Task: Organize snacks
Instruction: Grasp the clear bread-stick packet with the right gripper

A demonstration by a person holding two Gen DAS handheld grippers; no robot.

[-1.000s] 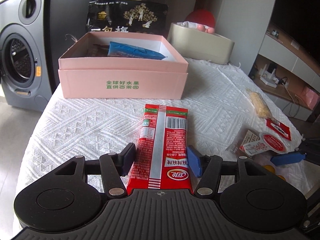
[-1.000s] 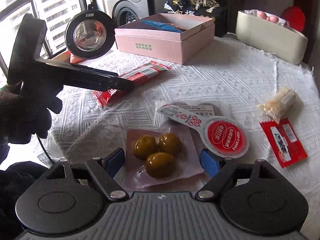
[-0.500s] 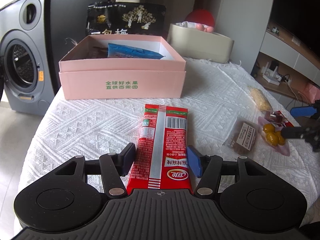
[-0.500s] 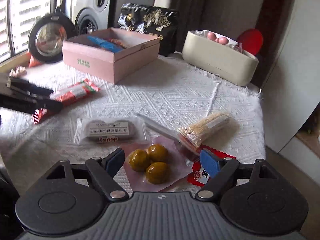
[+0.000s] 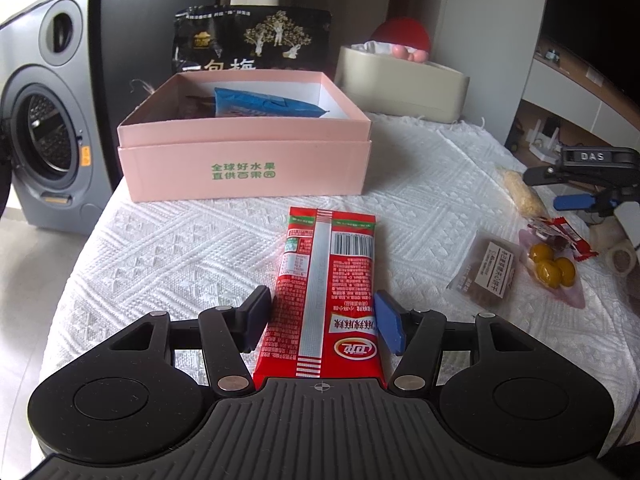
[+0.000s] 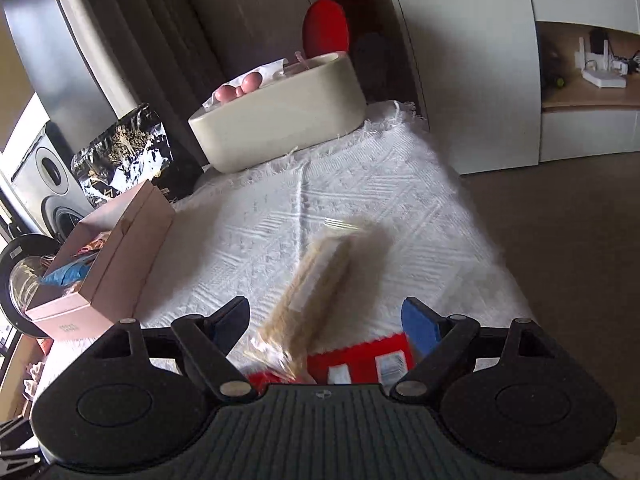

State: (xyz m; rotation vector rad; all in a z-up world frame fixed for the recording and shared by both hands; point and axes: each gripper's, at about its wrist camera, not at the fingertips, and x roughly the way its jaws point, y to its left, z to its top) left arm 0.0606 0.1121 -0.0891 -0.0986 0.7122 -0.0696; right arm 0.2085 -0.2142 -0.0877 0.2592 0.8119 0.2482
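A red snack packet (image 5: 326,292) lies lengthwise on the white tablecloth. My left gripper (image 5: 324,316) is shut on its near end, one blue pad against each long edge. Behind it stands the open pink box (image 5: 248,168) with a blue packet (image 5: 264,106) inside. My right gripper (image 6: 324,310) hangs tilted over the table's right side, and its jaws are closing. A blurred tan cracker bar (image 6: 320,280) lies between them, untouched by the pads. A small red packet (image 6: 360,364) sits under its near end. The left wrist view shows the right gripper (image 5: 560,188) beside that bar (image 5: 524,196).
A pouch of yellow balls (image 5: 550,266) and a brown snack packet (image 5: 488,276) lie near the right edge. A black bag (image 5: 252,40) and a cream tub (image 6: 280,120) stand at the back. A washing machine (image 5: 40,140) is left of the table. The floor drops off right of the cloth.
My right gripper has swung away from the yellow-ball pouch to over the tan bar and rolled, so its view now tilts. The left gripper and red packet have not moved.
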